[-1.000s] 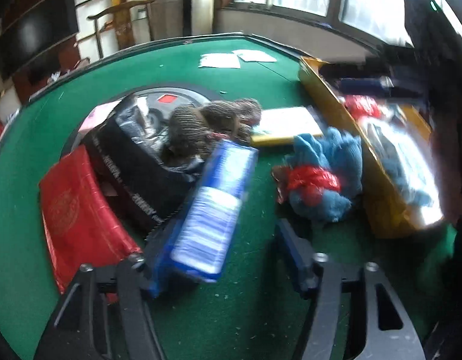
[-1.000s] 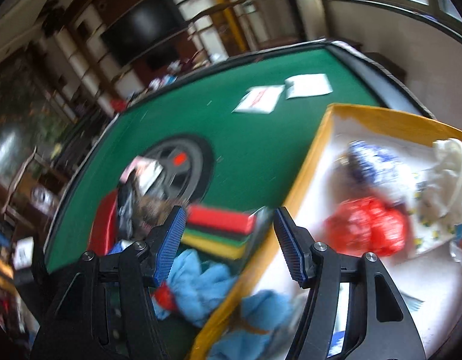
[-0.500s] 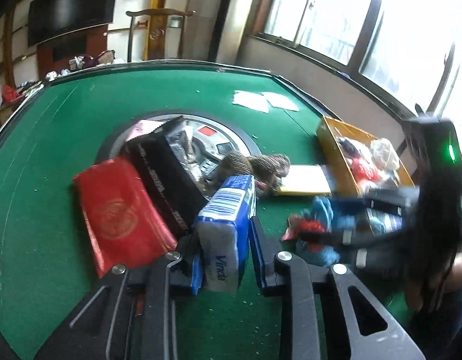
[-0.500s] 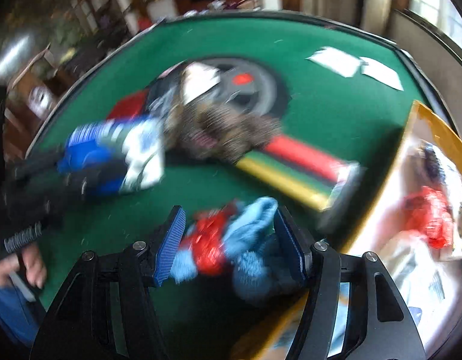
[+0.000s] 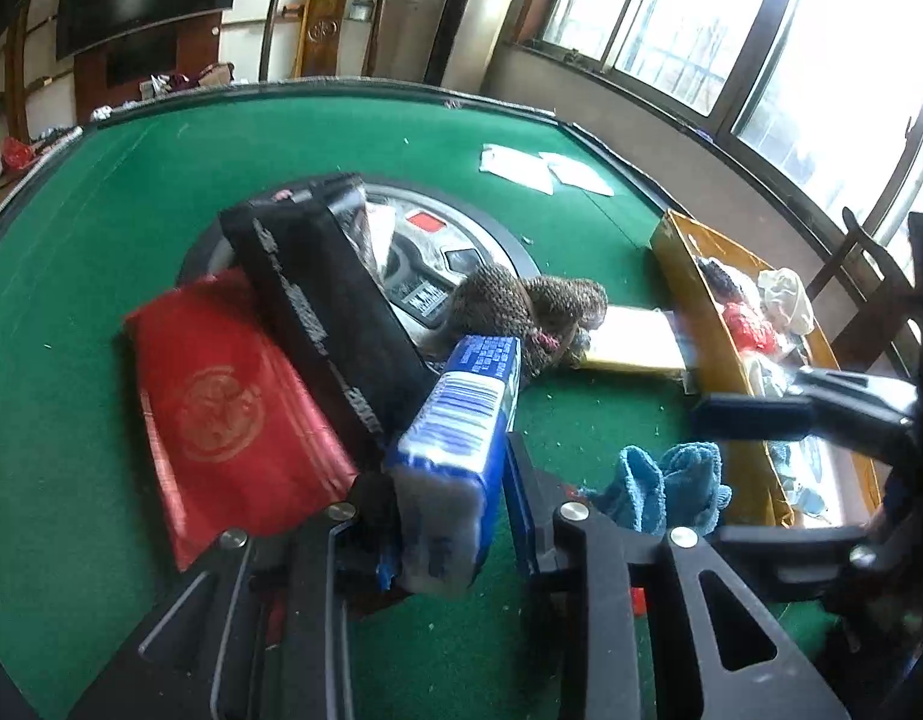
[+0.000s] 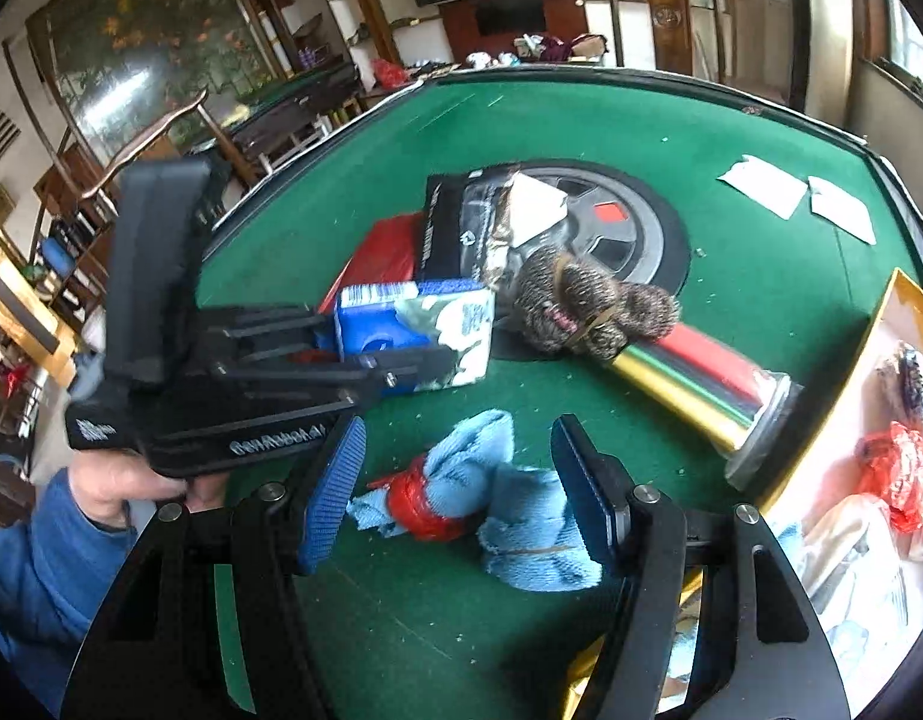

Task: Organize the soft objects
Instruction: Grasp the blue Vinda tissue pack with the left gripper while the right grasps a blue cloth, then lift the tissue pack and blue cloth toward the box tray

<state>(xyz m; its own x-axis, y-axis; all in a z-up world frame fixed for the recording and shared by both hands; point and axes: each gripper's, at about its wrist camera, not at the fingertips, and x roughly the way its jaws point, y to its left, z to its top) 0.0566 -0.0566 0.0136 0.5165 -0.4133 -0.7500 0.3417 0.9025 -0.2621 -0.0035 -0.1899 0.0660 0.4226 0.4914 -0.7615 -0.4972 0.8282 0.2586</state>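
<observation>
Left gripper (image 5: 446,516) jaws opening around blue tissue pack (image 5: 455,444).

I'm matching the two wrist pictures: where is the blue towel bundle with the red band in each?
Left wrist: blue towel bundle, lower right, beside the yellow box.
Right wrist: bottom centre, on the felt between the right claw's open fingers.
Shared landmark: brown knitted bundle.
</observation>
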